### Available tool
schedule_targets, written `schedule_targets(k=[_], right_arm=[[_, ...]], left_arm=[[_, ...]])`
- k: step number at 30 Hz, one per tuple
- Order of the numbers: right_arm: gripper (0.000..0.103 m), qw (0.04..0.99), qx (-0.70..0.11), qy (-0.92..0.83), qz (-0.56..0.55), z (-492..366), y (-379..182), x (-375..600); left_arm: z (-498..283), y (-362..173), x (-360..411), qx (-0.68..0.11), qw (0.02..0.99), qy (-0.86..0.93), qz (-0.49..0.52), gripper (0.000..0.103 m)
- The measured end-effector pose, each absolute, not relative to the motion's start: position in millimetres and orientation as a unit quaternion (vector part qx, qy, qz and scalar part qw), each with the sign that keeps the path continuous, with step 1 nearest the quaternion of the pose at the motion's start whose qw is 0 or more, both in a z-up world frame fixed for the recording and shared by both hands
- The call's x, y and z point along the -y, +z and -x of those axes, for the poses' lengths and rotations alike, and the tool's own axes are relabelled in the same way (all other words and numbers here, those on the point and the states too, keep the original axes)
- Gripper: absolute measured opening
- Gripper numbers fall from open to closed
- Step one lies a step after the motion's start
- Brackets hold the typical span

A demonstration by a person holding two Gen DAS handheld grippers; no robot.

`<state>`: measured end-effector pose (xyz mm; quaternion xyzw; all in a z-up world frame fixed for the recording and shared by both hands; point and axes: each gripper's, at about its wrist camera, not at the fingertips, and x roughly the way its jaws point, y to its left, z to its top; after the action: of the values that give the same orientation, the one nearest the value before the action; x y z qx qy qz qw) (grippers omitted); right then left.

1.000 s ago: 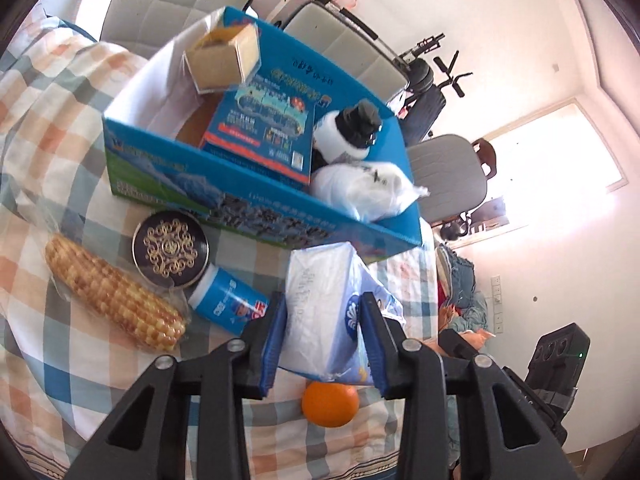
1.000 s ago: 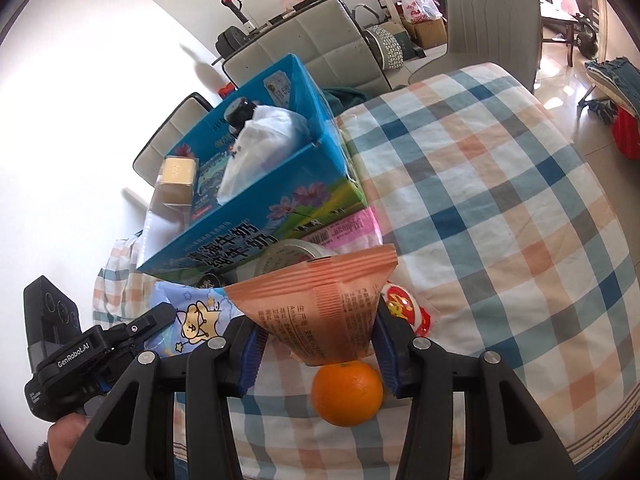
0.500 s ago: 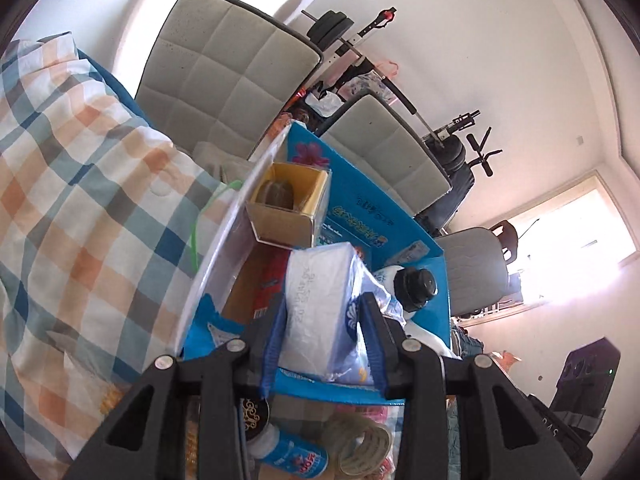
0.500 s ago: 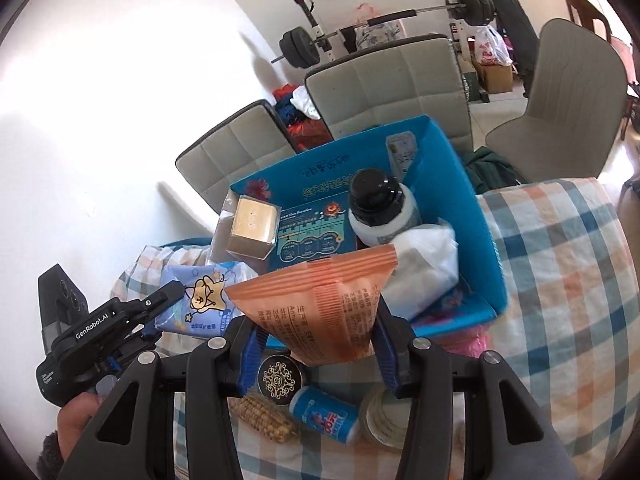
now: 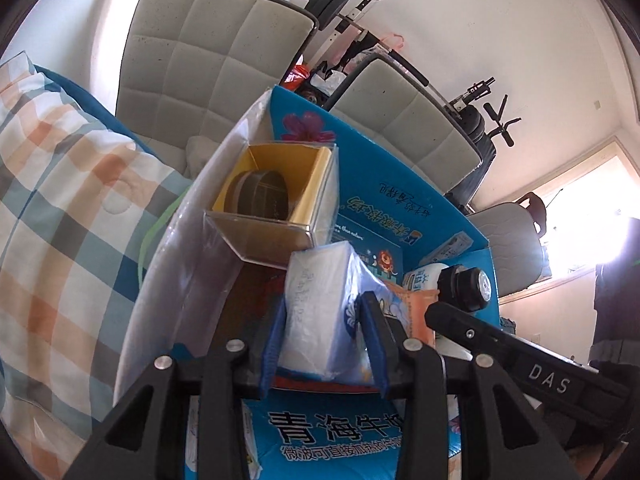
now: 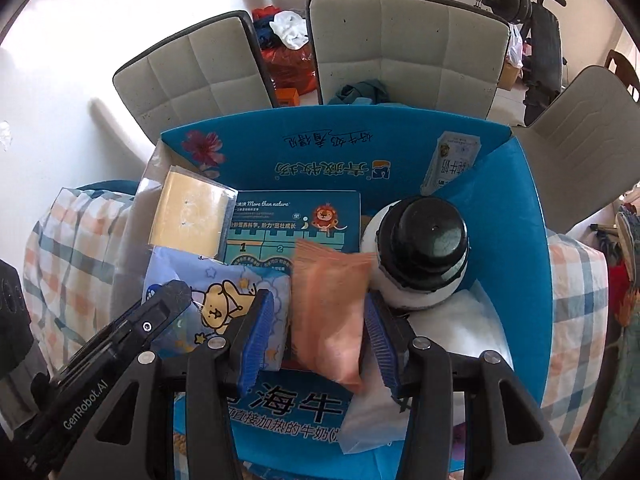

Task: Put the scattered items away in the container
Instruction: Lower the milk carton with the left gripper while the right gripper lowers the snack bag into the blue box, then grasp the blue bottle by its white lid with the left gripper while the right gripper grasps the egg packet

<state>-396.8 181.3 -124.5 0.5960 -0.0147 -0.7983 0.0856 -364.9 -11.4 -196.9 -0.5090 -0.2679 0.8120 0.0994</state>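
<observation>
The blue cardboard box (image 6: 520, 216) stands on the checked tablecloth, also in the left wrist view (image 5: 400, 200). My left gripper (image 5: 324, 320) is shut on a white-blue tissue pack (image 5: 320, 304) and holds it over the box's left half; the pack shows its cartoon side in the right wrist view (image 6: 216, 300). My right gripper (image 6: 320, 320) stands open inside the box. The orange snack packet (image 6: 328, 312) lies loose between its fingers, blurred, with gaps on both sides.
In the box are a gold box in clear wrap (image 5: 272, 196), a blue lion booklet (image 6: 296, 220), a white bottle with black cap (image 6: 424, 248) and a white bag (image 6: 460, 332). Grey chairs (image 6: 400, 48) stand behind the table. Checked cloth (image 5: 60, 184) spreads left.
Both grippers moved forward and down over the box. The right gripper opened and let go of the orange packet, which drops into the box. The left still holds the tissue pack.
</observation>
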Motion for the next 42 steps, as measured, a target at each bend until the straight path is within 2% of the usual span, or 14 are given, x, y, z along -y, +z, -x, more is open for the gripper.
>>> schedule_targets(k=[2,3,4,6,8,15,18,23,25,26,27,37,42], right_arm=[[0.050,0.077,0.024,-0.799,-0.595,401,-123,-184],[0.050,0.075,0.030,-0.801,-0.593,400,-121,-187],[0.050,0.077,0.038,-0.803,-0.590,399,-118,-191],[0.060,0.079,0.054,-0.809,-0.580,392,-110,-202],[0.062,0.083,0.074,-0.818,-0.564,378,-99,-219],[0.074,0.051,0.146,-0.846,-0.510,288,-73,-315],[0.074,0.030,0.167,-0.832,-0.528,247,-92,-353],[0.074,0.008,0.182,-0.794,-0.580,196,-156,-385],[0.072,0.010,0.165,-0.788,-0.593,185,-175,-382],[0.061,0.009,0.147,-0.789,-0.596,180,-182,-379],[0.058,0.008,0.132,-0.791,-0.598,176,-187,-375],[0.059,0.033,0.111,-0.785,-0.608,172,-212,-354],[0.059,0.031,0.104,-0.785,-0.610,174,-212,-352]], left_arm=[[365,-197,12,0.262,0.087,0.813,0.513,0.045],[364,-197,13,0.265,0.087,0.812,0.512,0.061],[362,-196,14,0.269,0.093,0.812,0.510,0.065],[359,-191,15,0.262,0.094,0.814,0.510,0.073],[351,-181,17,0.258,0.091,0.819,0.504,0.084],[290,-151,23,0.265,0.102,0.827,0.485,0.090],[260,-159,10,0.260,0.105,0.816,0.506,0.091],[222,-208,-24,0.265,0.092,0.775,0.566,0.091],[213,-227,-33,0.273,0.077,0.759,0.586,0.091],[209,-235,-36,0.280,0.067,0.751,0.594,0.091],[207,-243,-38,0.287,0.057,0.744,0.600,0.091],[214,-254,-67,0.259,0.002,0.737,0.624,0.093],[198,-245,-66,0.306,0.016,0.715,0.629,0.093]])
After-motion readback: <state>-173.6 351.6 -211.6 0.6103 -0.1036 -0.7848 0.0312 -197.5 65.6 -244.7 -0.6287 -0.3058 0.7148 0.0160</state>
